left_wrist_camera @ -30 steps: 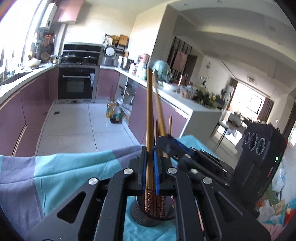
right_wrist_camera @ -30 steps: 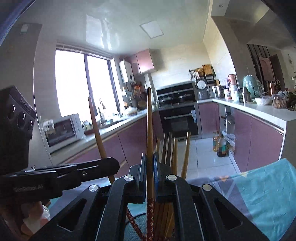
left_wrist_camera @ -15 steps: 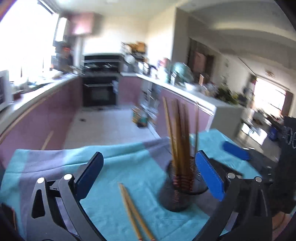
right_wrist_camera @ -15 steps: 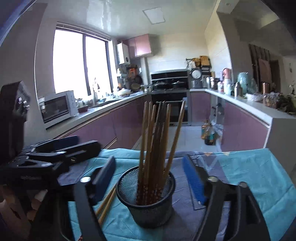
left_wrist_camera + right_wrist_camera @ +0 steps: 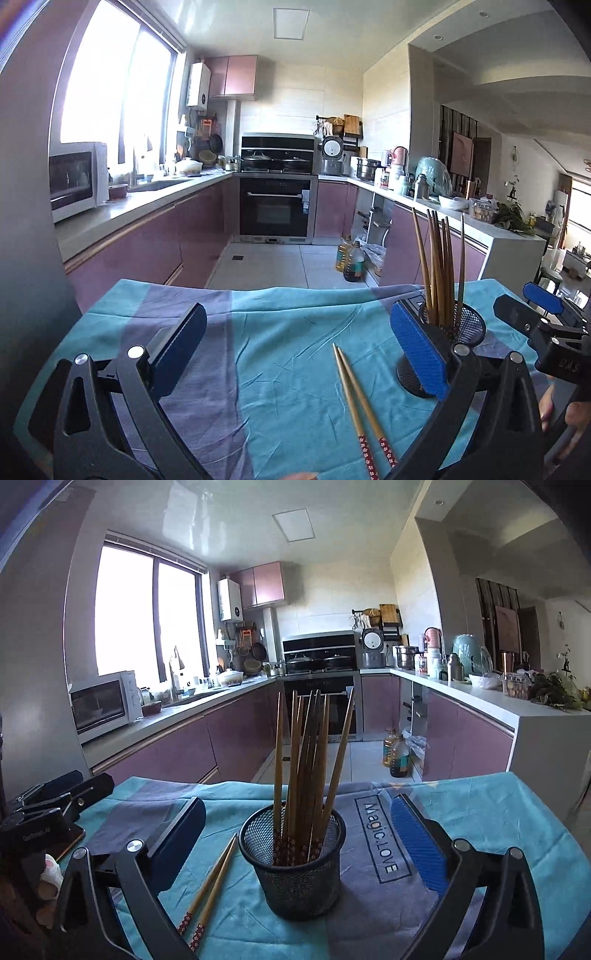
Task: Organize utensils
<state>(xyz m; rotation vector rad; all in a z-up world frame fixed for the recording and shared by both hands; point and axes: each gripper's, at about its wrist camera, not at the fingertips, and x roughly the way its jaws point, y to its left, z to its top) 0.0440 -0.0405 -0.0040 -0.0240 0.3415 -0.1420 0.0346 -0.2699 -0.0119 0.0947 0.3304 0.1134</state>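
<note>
Right now both tongs stand wide apart with nothing between their blue pads; the right tongs (image 5: pixel 295 834) have just been opening, and the mesh cup (image 5: pixel 293 864) sits ahead of them, untouched. Inside that cup a bundle of chopsticks (image 5: pixel 306 760) stands upright, fanning out a little, patterned ends down. The left tongs (image 5: pixel 299 354) hover over the blue cloth (image 5: pixel 280 339) that covers the desk, with the cup just behind their right-hand pad. Two loose chopsticks (image 5: pixel 360 406) lie side by side on the cloth just beside the cup, their patterned red ends toward the near edge.
</note>
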